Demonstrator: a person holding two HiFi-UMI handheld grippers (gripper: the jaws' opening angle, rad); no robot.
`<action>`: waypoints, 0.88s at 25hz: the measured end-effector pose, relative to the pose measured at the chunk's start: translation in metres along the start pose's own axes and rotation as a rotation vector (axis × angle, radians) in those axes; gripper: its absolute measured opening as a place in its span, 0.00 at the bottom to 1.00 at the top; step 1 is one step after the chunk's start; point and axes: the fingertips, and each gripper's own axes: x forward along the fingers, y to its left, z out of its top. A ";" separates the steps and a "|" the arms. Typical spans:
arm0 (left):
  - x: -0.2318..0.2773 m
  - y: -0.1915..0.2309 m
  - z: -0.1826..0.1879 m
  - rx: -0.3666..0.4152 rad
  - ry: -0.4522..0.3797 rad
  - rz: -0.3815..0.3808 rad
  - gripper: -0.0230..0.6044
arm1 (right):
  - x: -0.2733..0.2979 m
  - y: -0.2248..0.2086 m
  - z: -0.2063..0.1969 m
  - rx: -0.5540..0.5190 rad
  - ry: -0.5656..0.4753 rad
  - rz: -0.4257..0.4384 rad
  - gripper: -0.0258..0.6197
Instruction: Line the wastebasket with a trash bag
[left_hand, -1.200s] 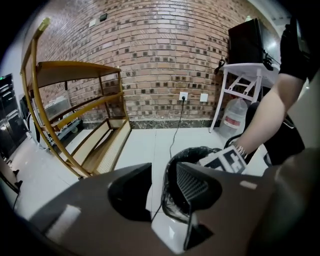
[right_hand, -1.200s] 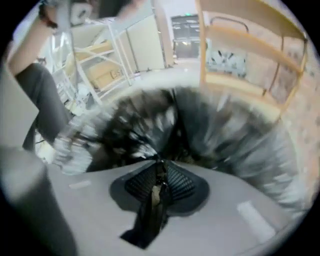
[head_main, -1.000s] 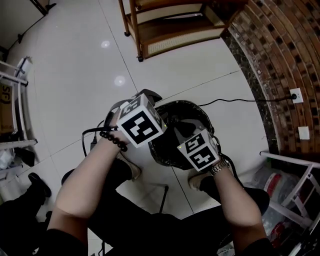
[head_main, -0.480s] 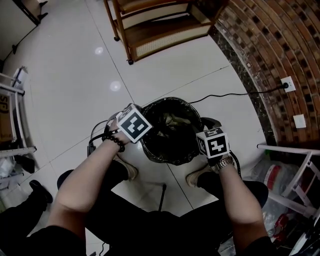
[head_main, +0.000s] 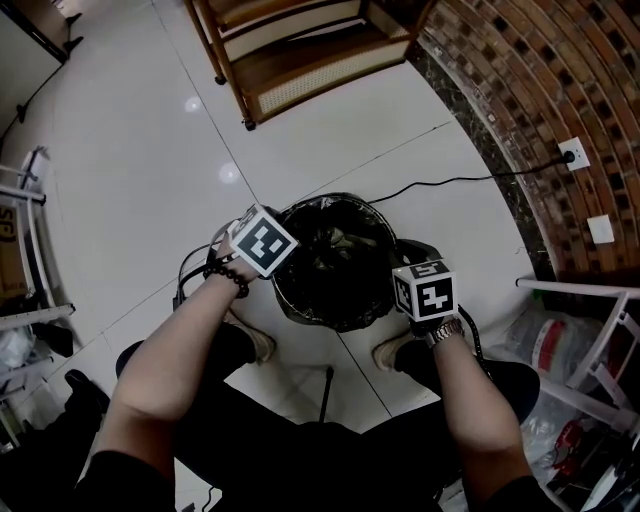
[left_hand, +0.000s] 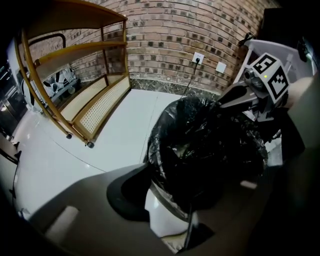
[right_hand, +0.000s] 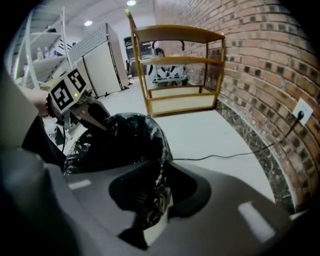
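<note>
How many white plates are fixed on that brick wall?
2. One wall plate has a black cable plugged in; the other plate sits beside it along the brick wall, with nothing plugged in. More could lie beyond the frame.

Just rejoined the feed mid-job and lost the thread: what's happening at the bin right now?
A person holds the left tool and right tool at opposite sides of the wastebasket. The black trash bag sits inside, its edge draped over the rim. Each tool's jaws have just been closing, with the bag's edge and rim between them.
</note>
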 end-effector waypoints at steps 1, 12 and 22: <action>-0.001 0.003 0.001 -0.003 0.002 0.013 0.31 | -0.002 0.000 -0.001 0.005 -0.005 -0.002 0.15; -0.023 0.011 0.006 -0.005 0.014 0.057 0.50 | -0.026 -0.009 -0.005 0.035 -0.041 -0.035 0.23; -0.045 -0.008 0.025 0.031 -0.063 -0.011 0.53 | -0.027 -0.025 0.021 0.071 -0.101 -0.005 0.23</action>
